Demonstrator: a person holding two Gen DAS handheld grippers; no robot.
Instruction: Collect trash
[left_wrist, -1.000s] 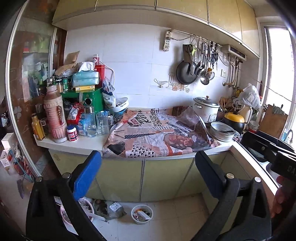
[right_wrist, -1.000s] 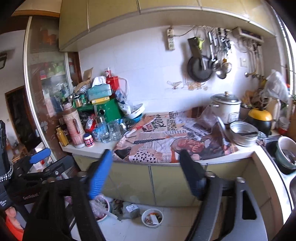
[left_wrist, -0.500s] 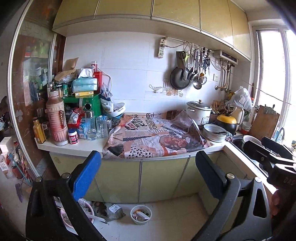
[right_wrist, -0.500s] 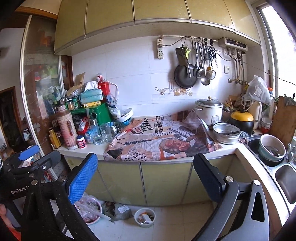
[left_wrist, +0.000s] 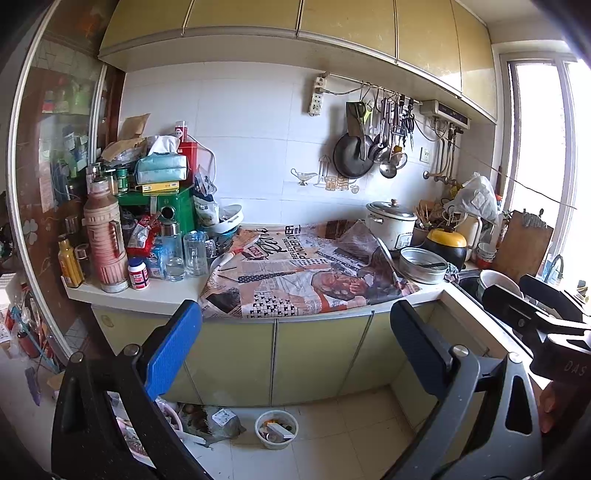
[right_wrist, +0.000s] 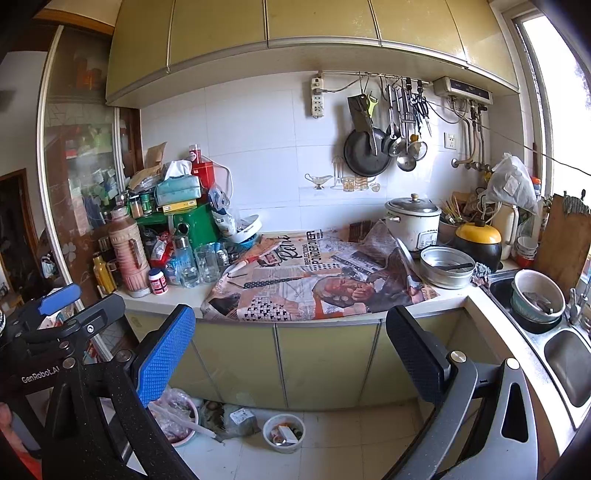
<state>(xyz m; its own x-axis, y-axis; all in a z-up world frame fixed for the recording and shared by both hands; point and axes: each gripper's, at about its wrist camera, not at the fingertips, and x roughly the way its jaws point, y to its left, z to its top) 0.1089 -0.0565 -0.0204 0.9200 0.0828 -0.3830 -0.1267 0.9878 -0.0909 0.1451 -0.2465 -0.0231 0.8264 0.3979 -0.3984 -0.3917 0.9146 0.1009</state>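
A sheet of newspaper (left_wrist: 295, 273) (right_wrist: 314, 280) lies spread over the middle of the counter. On the floor below the cabinets stand a small white bowl of scraps (left_wrist: 276, 430) (right_wrist: 283, 432), a crumpled grey bag (left_wrist: 221, 424) (right_wrist: 236, 419) and a pink basin with plastic in it (right_wrist: 177, 417). My left gripper (left_wrist: 293, 310) is open and empty, held in the air some way back from the counter's front. My right gripper (right_wrist: 289, 312) is open wide, also empty and short of the counter. Each gripper shows at the edge of the other's view.
Left of the newspaper stands crowded clutter: a pink thermos (left_wrist: 105, 243), glasses (left_wrist: 194, 253), a green tin (left_wrist: 173, 212). At the right are a rice cooker (left_wrist: 391, 225), a metal pan (right_wrist: 447, 266) and a sink (right_wrist: 565, 354) holding a bowl. Utensils hang on the wall.
Both views have swung slightly right, bringing in more of the window and sink side. The right gripper's jaws have spread wider. Over the last half second nothing has moved.
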